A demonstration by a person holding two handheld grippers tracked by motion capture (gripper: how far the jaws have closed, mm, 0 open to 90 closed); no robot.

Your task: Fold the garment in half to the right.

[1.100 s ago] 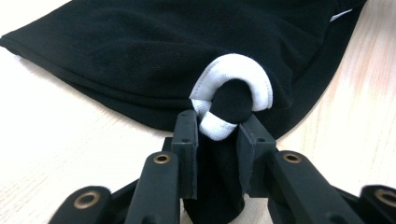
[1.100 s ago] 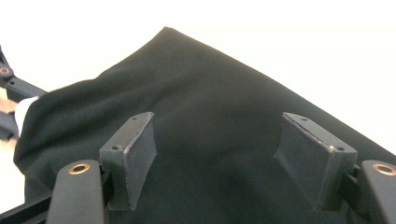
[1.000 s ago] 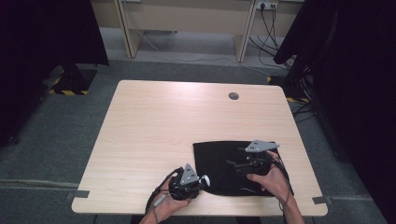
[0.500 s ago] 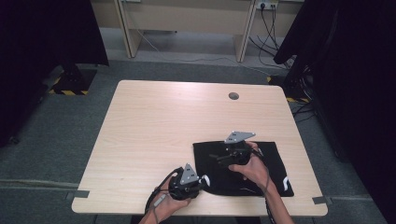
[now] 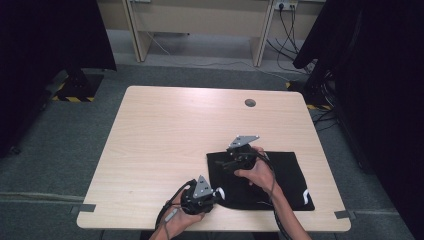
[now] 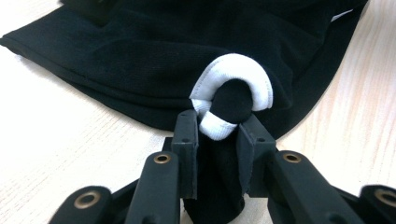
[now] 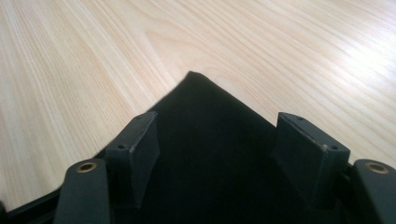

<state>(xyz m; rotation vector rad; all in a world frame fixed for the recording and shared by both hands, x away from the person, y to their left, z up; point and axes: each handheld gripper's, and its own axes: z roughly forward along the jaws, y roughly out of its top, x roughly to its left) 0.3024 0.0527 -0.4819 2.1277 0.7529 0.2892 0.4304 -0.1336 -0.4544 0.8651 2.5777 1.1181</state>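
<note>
Since the earlier frames, the right gripper [image 5: 231, 163] has travelled leftward across the black garment [image 5: 285, 175], from over its right part to its far left corner, while the left gripper [image 5: 216, 194] has kept its place at the table's [image 5: 165, 135] near edge. In the high view the garment lies flat on the near right part of the wooden table, with white trim showing at its near right edge. The left gripper is clamped on a bunched bit of the garment's near left corner: in the left gripper view its jaws pinch a fold of black cloth with a white-edged loop [image 6: 233, 86] curling up just above the pads. The right gripper's jaws stand apart, having just been closing a little; in the right gripper view they straddle the pointed corner of the cloth [image 7: 201, 140], which lies flat between them with neither pad pressing on it, bare wood beyond.
</note>
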